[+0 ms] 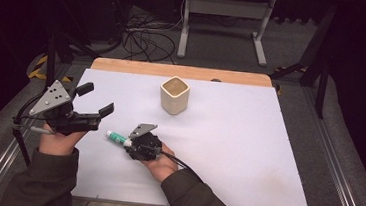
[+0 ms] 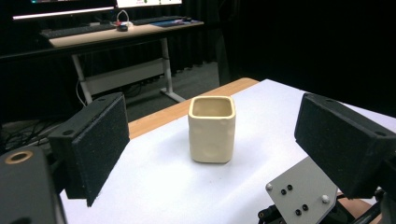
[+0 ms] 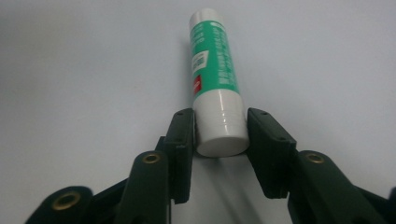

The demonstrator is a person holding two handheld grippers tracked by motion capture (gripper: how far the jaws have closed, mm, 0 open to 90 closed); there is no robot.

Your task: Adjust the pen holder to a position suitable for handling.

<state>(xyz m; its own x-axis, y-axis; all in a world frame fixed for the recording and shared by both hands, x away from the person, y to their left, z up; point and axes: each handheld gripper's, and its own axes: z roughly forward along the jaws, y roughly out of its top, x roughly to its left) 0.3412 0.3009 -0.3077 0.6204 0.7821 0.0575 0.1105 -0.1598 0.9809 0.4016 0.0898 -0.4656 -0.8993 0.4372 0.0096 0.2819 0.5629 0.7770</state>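
A green and white glue stick [image 3: 215, 74] lies on the white table top, and my right gripper [image 3: 220, 130] is shut on its white capped end, a pad against each side. From above, the glue stick [image 1: 116, 137] pokes out to the left of the right gripper [image 1: 129, 143], near the front left of the table. A cream square cup [image 1: 174, 95] stands upright at the middle back. My left gripper [image 1: 96, 100] hovers at the table's left edge, jaws wide apart, nothing between them. It faces the cup [image 2: 212, 129], which stands farther off.
The white board [image 1: 227, 152] lies over a wooden table with its far edge [image 1: 173, 71] showing. Cables and a desk frame [image 1: 223, 16] lie on the floor beyond. The right gripper's grey plate [image 2: 299, 191] shows low in the left gripper view.
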